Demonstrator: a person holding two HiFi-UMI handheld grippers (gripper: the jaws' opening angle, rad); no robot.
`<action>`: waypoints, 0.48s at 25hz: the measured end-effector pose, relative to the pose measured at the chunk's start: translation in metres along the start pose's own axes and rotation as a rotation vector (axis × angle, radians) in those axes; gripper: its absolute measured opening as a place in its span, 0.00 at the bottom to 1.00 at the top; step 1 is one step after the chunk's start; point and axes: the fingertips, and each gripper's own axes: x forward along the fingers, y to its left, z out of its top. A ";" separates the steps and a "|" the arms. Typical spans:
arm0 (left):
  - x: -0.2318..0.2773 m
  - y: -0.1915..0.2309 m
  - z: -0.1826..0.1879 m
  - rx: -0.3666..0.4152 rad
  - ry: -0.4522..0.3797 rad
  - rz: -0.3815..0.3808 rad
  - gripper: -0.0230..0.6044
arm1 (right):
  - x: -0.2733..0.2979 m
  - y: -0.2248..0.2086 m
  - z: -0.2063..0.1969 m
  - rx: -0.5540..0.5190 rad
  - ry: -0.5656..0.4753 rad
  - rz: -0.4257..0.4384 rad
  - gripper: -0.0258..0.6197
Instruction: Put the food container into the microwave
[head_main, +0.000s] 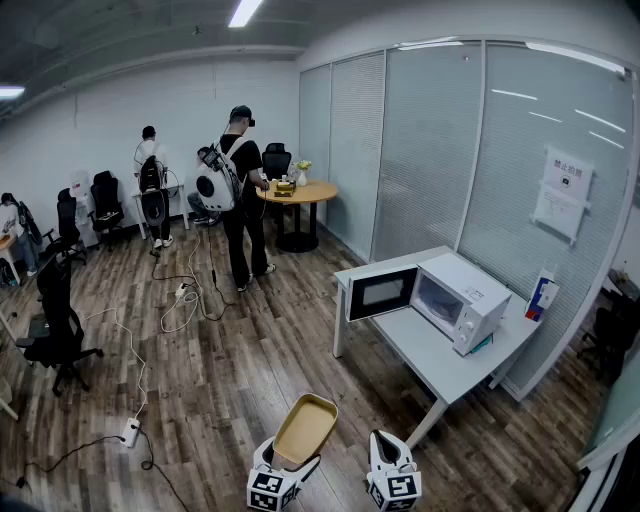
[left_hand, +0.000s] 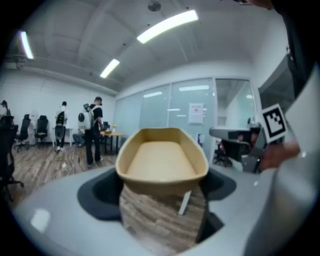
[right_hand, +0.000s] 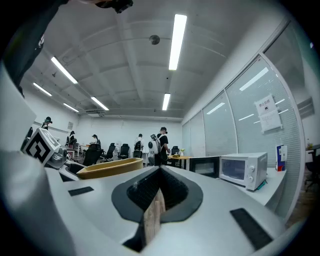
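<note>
The tan oval food container (head_main: 305, 430) is empty and sticks up from my left gripper (head_main: 289, 463), which is shut on its near end at the bottom of the head view. In the left gripper view the food container (left_hand: 161, 159) fills the middle, above the left gripper (left_hand: 160, 195). My right gripper (head_main: 391, 447) is beside it, shut with nothing in it; only a thin slit shows at the right gripper (right_hand: 159, 192). The white microwave (head_main: 458, 300) stands on a white table (head_main: 430, 355) ahead on the right, its door (head_main: 382, 292) swung open. The microwave (right_hand: 243, 170) also shows in the right gripper view.
A blue and white carton (head_main: 541, 295) stands on the table by the glass partition. Cables and a power strip (head_main: 130, 432) lie on the wood floor to the left. A black office chair (head_main: 55, 325) is on the left. People stand by a round table (head_main: 300, 192) far back.
</note>
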 end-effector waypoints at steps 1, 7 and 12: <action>-0.002 0.005 0.002 0.007 -0.006 -0.001 0.79 | 0.003 0.005 0.003 -0.005 -0.006 0.000 0.05; -0.017 0.025 0.014 0.014 -0.051 -0.027 0.79 | 0.017 0.034 0.022 -0.035 -0.037 -0.001 0.05; -0.036 0.040 0.008 -0.005 -0.046 -0.034 0.79 | 0.017 0.059 0.025 -0.033 -0.045 -0.009 0.05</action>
